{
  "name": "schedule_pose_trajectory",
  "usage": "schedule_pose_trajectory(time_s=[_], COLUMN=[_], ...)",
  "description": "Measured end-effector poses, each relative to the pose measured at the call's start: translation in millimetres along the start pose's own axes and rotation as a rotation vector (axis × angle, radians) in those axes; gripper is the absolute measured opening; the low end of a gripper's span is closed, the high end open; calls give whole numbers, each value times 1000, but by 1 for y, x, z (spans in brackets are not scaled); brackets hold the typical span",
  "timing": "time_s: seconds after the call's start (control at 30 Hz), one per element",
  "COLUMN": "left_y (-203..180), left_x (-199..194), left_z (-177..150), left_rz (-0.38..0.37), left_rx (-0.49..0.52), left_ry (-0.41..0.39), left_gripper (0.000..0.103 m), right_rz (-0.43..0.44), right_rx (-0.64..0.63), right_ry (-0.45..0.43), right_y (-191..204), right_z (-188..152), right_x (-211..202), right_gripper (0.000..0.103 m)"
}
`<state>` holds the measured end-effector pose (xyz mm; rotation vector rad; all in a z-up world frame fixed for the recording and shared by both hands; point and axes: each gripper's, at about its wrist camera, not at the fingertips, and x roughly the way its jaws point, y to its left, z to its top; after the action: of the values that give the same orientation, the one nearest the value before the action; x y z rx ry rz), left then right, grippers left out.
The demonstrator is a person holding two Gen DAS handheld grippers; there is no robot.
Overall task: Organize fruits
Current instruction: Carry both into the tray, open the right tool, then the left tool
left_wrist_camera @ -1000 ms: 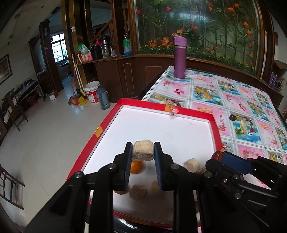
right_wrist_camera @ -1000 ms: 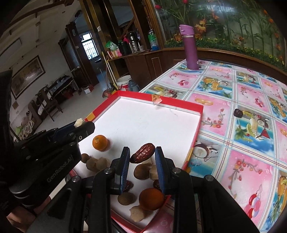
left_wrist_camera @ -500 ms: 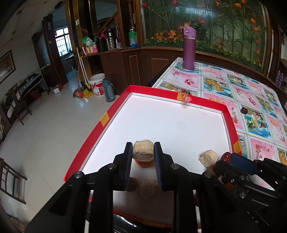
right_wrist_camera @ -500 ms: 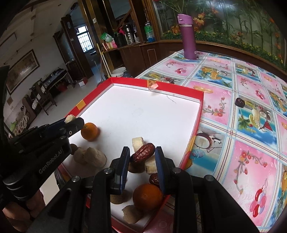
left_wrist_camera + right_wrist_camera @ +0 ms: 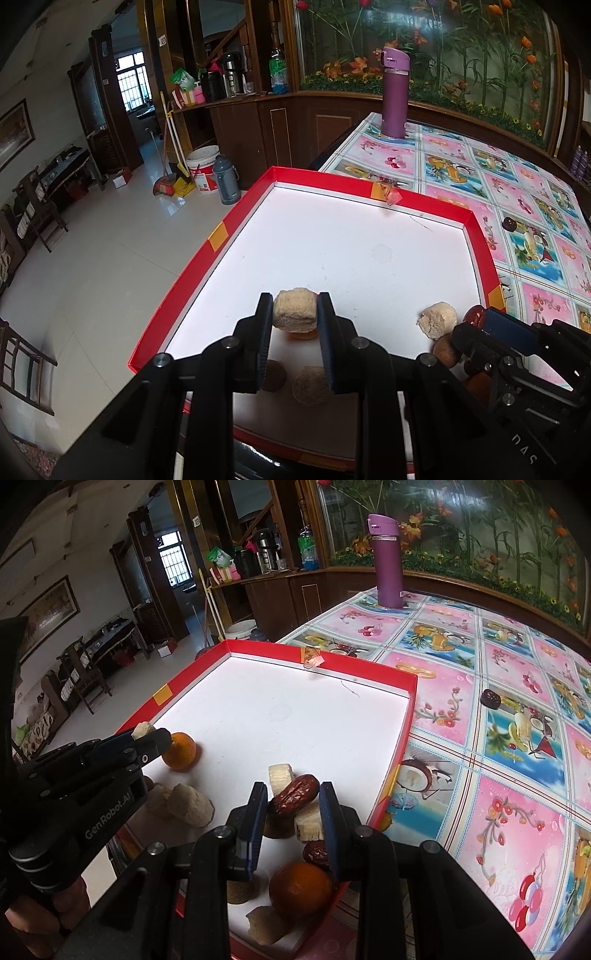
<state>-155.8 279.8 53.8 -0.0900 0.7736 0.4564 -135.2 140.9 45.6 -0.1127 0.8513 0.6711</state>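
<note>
my left tool (image 5: 295, 314) pinches beige chunk (image 5: 295, 309) | right tool (image 5: 293, 797) pinches date (image 5: 295, 799) | risk: date's off-centre, may slip out over tray (image 5: 391, 677)

left gripper (image 5: 295, 325): black, blue pads | silver screws | "GenRobot.AI" lettering

both claws, left claw (image 5: 295, 319) and right claw (image 5: 293, 799), angled downward, clamped.

"GenRobot.AI" on left hand-held gripper (image 5: 147, 738) body
</note>
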Motion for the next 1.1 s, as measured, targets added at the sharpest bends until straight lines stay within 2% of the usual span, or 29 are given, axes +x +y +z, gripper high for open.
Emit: schedule_pose_trajectory(time_s=[0.53,1.1], left_y=[0,-6], left_x=[3,3], left_z=[-4,-12], left_rz=[9,1], left_rx=[-2,8], left_ry=[15,39], left_gripper=[26,26], right_rz=[-8,39], right_rx=[-13,-16], right_ry=[3,12], right_y=[0,-2], right_z=[0,-6], right_x=[0,0], right_gripper=[29,29])
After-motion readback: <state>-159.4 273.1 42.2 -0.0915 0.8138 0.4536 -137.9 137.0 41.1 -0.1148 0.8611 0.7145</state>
